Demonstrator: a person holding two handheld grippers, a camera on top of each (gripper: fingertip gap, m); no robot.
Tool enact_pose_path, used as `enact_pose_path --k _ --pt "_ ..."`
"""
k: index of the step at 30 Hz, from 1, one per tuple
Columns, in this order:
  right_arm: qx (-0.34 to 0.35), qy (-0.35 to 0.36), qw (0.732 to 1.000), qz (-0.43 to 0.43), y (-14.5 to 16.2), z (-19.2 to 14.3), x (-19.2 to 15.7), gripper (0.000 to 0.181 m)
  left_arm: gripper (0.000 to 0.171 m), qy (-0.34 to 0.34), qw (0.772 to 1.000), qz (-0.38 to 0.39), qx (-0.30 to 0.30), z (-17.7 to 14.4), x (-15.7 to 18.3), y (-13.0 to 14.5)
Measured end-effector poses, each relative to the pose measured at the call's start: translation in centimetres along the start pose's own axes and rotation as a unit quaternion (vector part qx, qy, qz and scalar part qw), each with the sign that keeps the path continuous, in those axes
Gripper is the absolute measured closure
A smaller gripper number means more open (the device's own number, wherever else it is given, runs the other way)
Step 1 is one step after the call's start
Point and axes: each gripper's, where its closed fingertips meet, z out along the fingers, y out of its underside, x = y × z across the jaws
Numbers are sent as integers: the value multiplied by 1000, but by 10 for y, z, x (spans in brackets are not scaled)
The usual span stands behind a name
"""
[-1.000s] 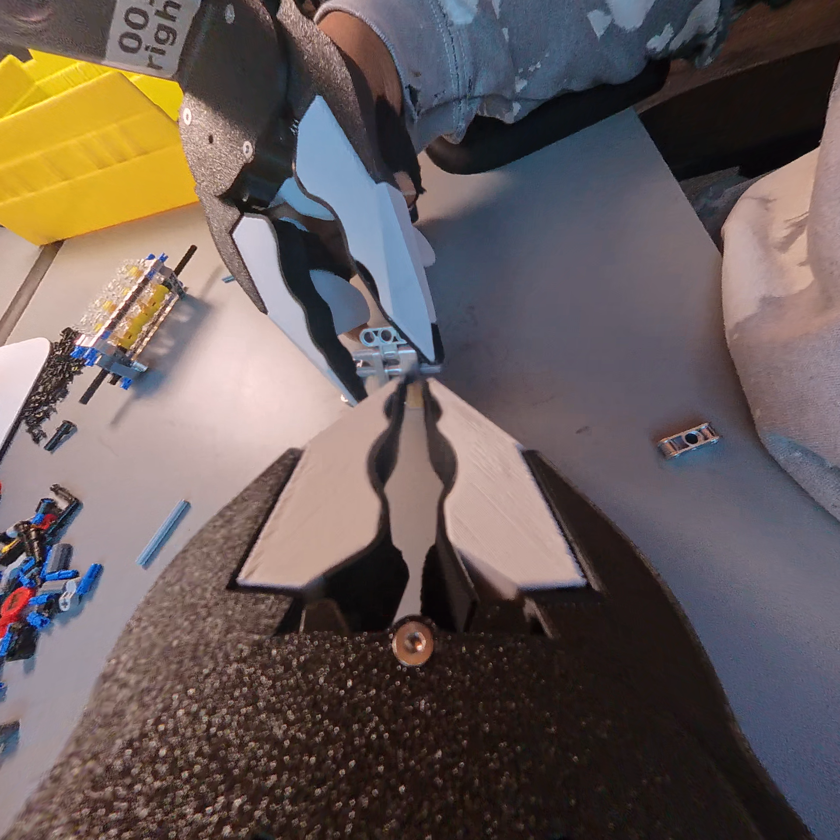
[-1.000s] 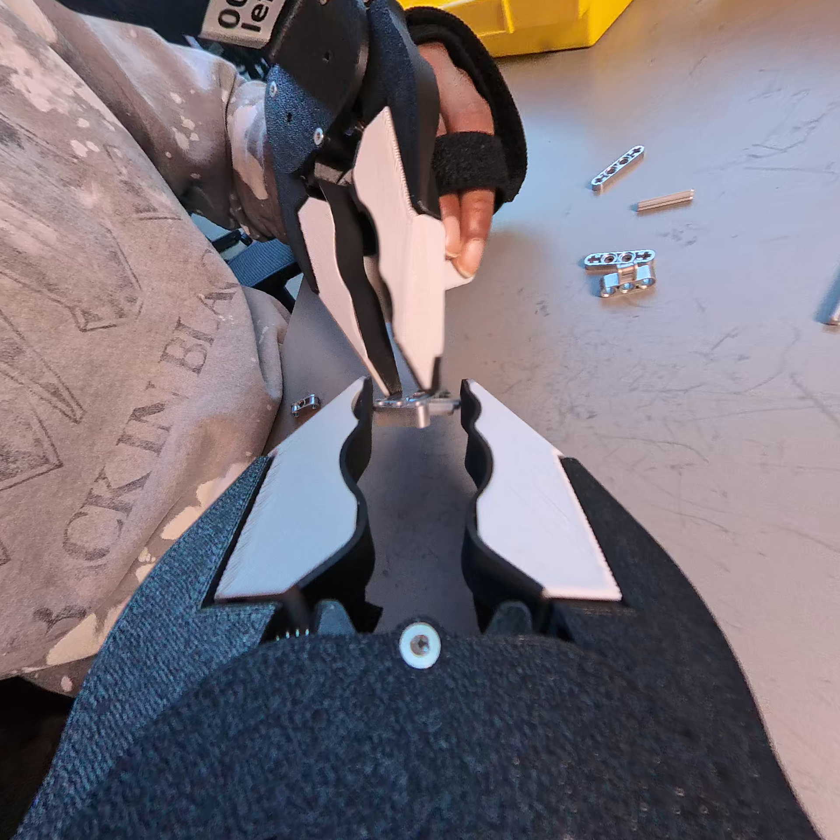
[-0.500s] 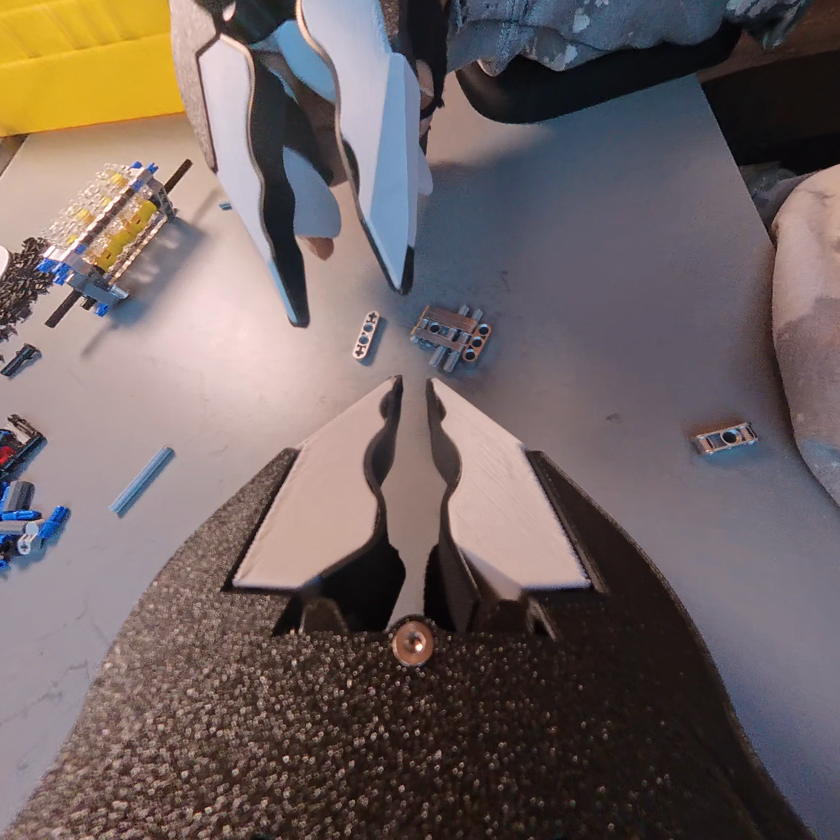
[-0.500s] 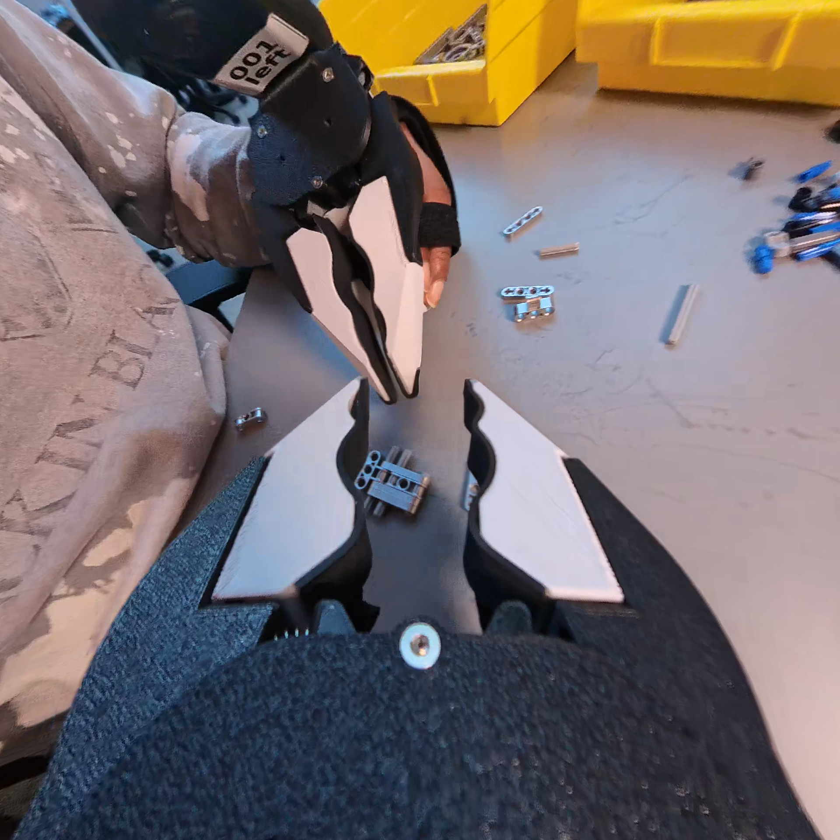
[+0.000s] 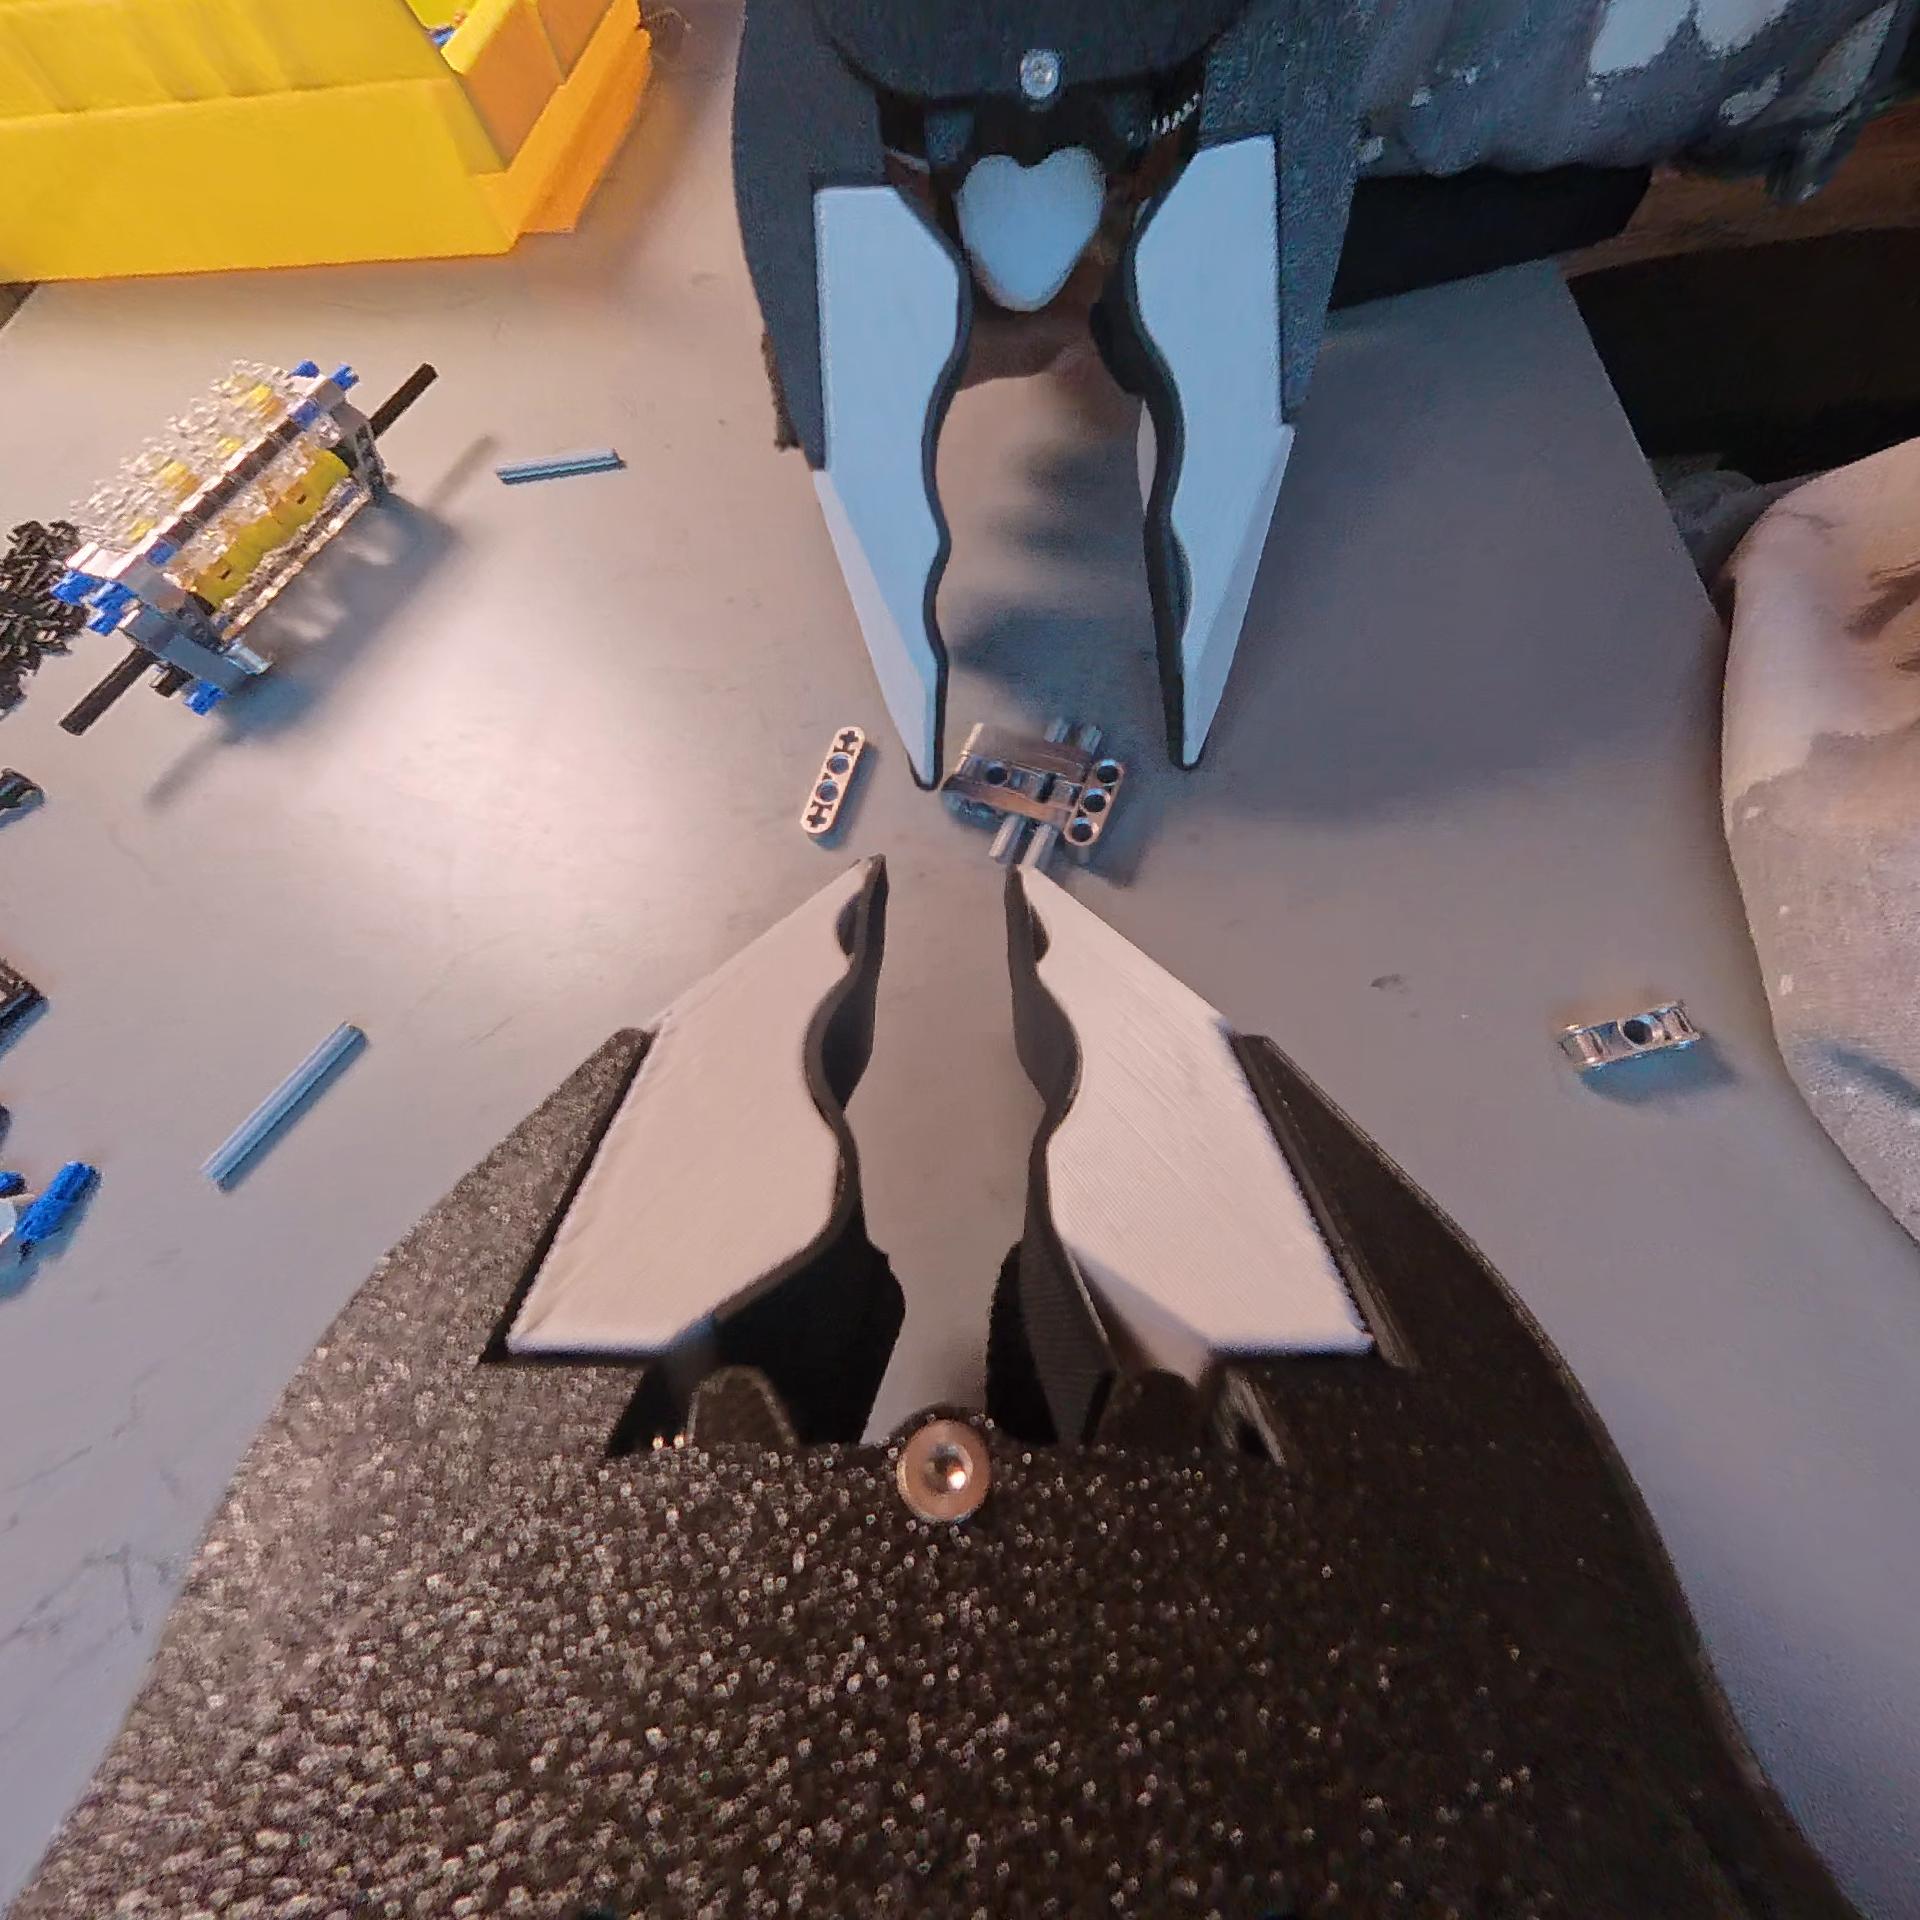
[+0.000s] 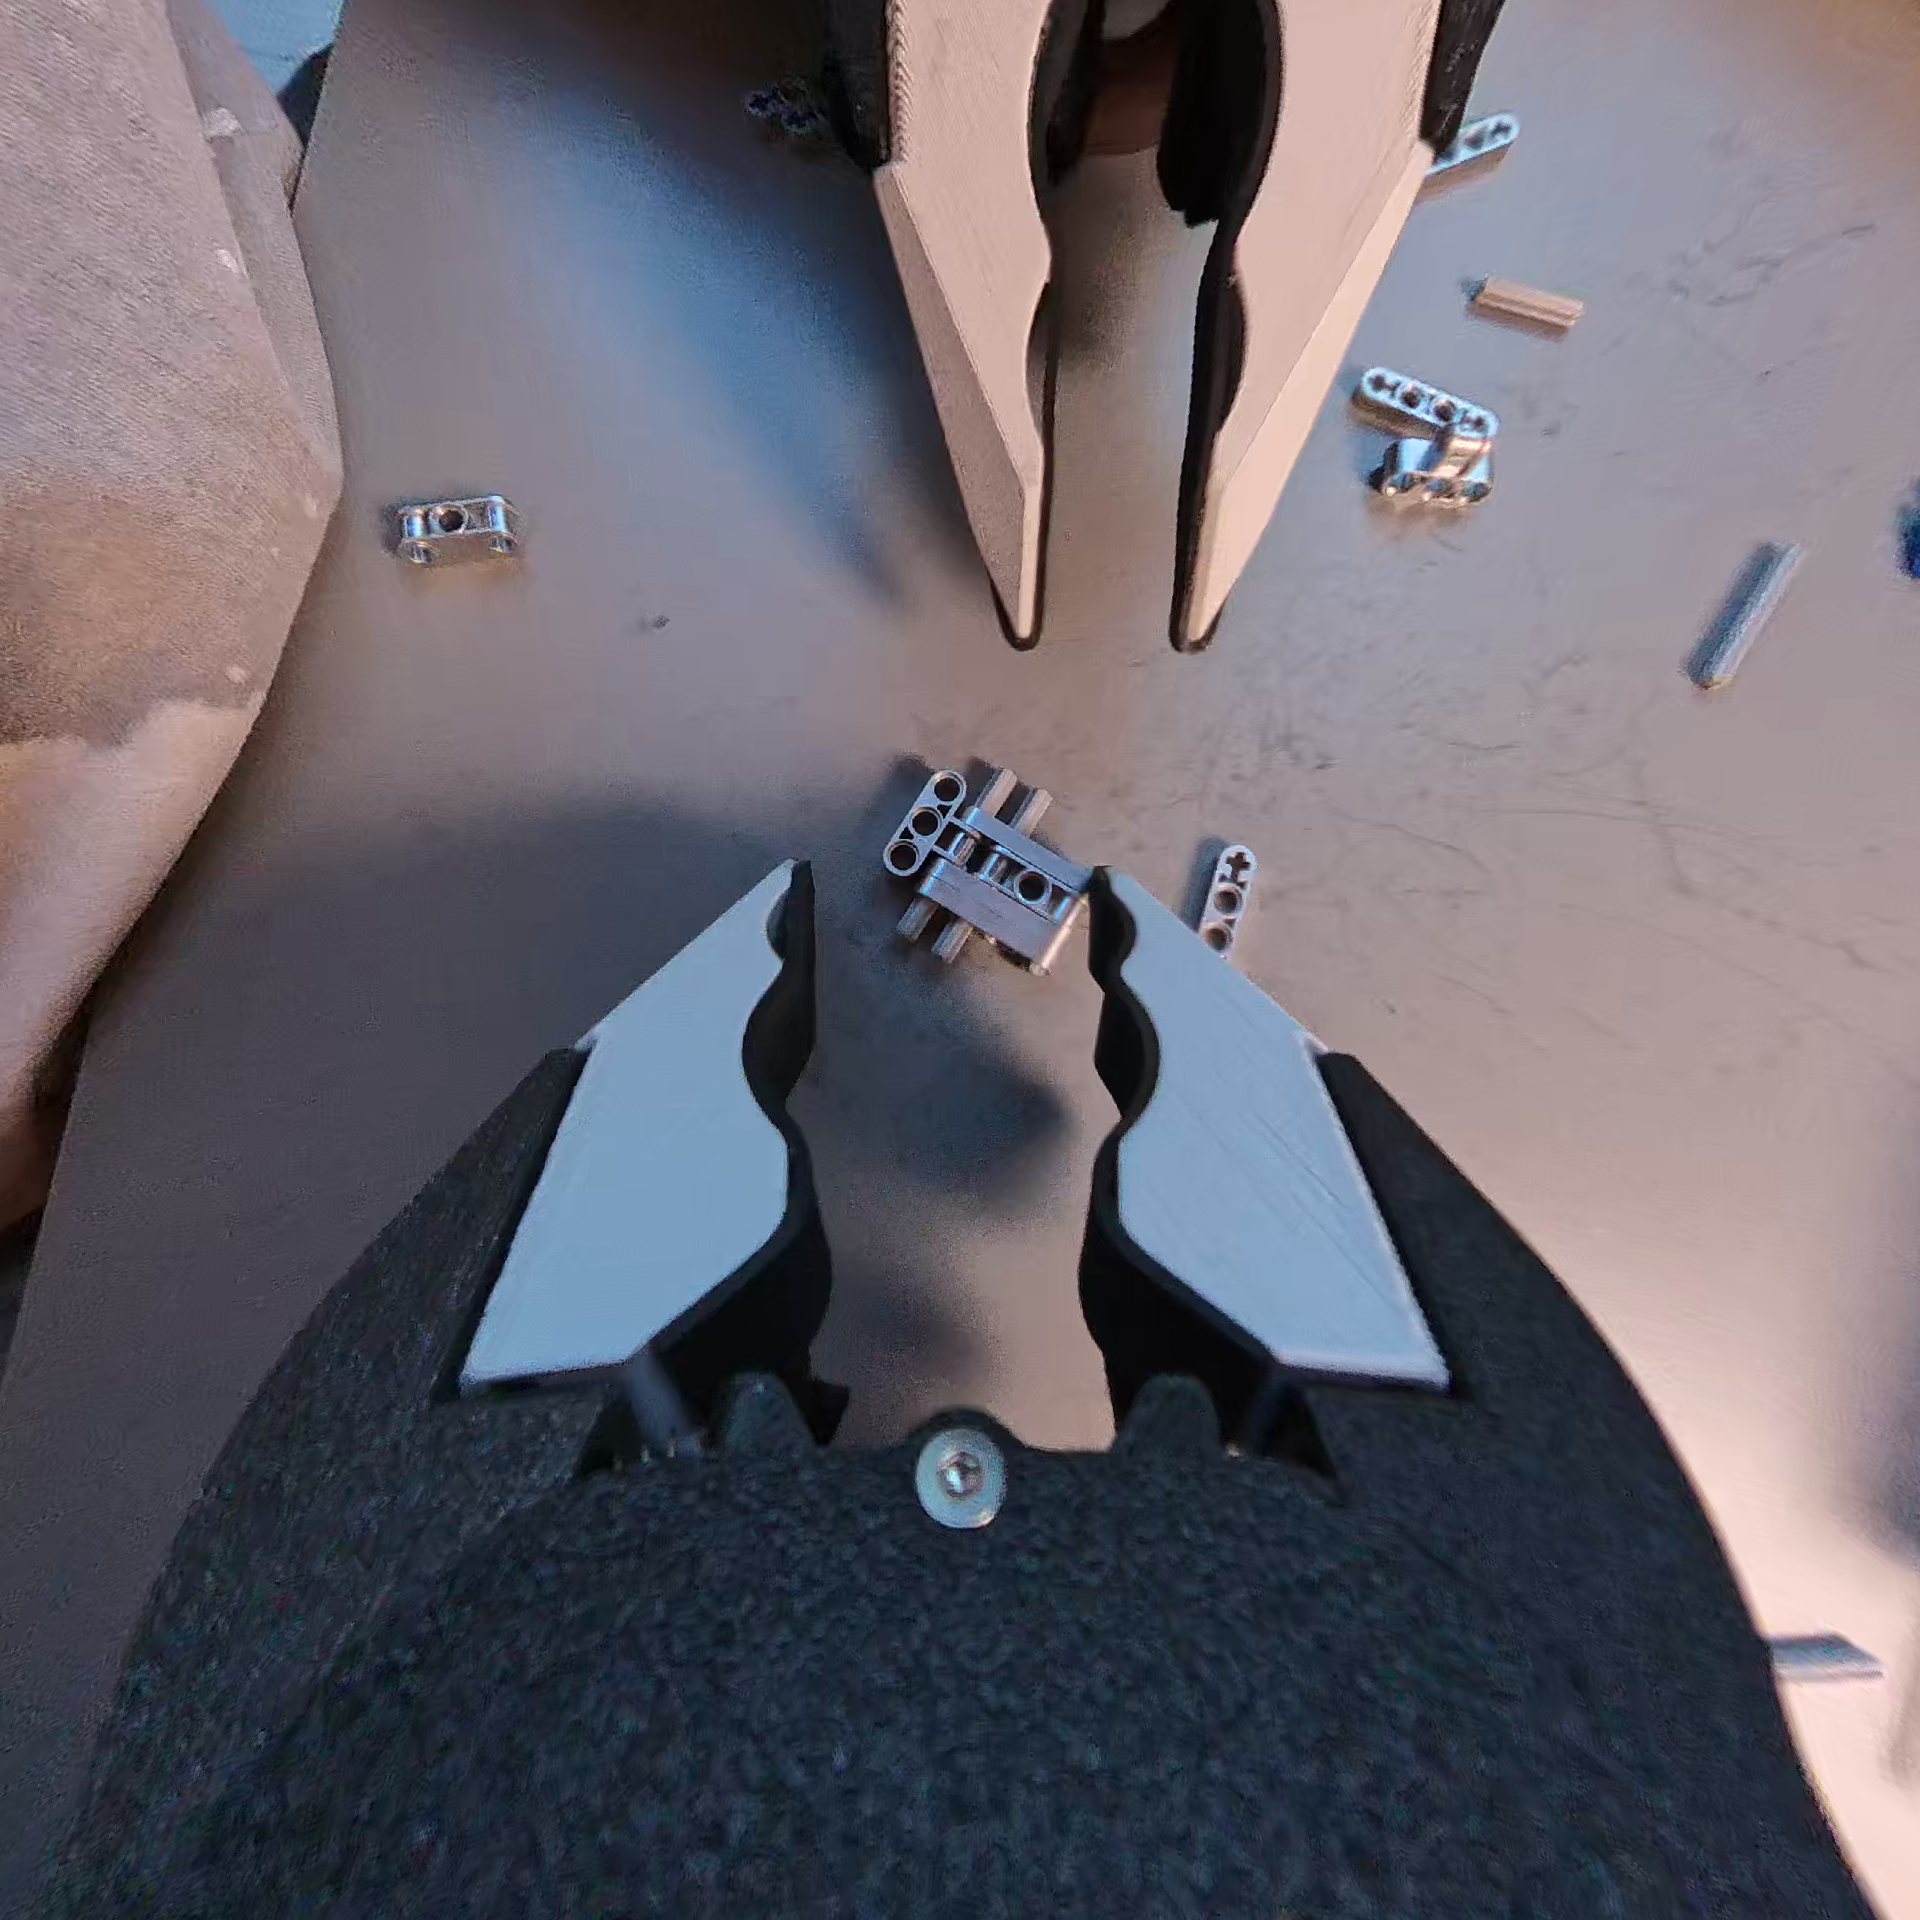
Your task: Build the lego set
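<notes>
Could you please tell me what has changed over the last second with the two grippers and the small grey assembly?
The grey assembly, held up between both grippers a second ago, now lies on the table. The left gripper let go and opened slightly; the right gripper, already open, swung to face it. The small grey beam and model stayed put.

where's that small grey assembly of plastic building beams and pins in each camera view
Left wrist view: the small grey assembly of plastic beams and pins lies just above centre, below the right hand-held gripper.
Right wrist view: it lies at centre, by the gripper's tips.
Shared landmark: the thin grey three-hole plastic beam beside it.
</notes>
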Motion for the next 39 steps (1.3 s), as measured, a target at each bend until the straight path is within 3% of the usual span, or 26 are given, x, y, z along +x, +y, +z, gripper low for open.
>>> enact_pose_path --k 4,12,18,21,22,23,25,28,30,33,36,39 --pt "-8 1 1000 16 3 5 4 143 151 9 1000 8 -3 1 5 0" --pt "1 1 994 108 1 4 12 143 148 25 999 32 -6 5 19 -3" --pt "77 -48 968 232 -21 0 17 143 148 -45 991 125 -28 10 13 -6" --pt "113 -73 951 278 -30 -2 19 146 165 -83 984 158 -30 7 6 -10" --pt "131 -86 947 279 -34 -5 18 156 165 -91 983 159 -31 6 4 -10" --pt "155 -96 944 275 -41 -9 17 155 165 -93 984 152 -27 4 1 -11" --pt "197 -87 945 246 -52 -21 21 146 165 -82 991 101 3 -1 -3 -17" --pt "218 -29 960 171 -53 -35 30 140 165 -28 994 -38 102 -17 -9 -39" --pt "229 -2 963 143 -52 -39 35 140 165 19 974 -138 181 -31 -17 -56" --pt "287 -2 945 155 -68 -49 38 147 166 83 922 -261 273 -46 -31 -75" --pt "335 -3 923 189 -79 -57 49 161 166 125 881 -329 316 -48 -39 -82" --pt "365 -20 904 220 -84 -64 54 169 166 139 867 -355 321 -44 -42 -82"
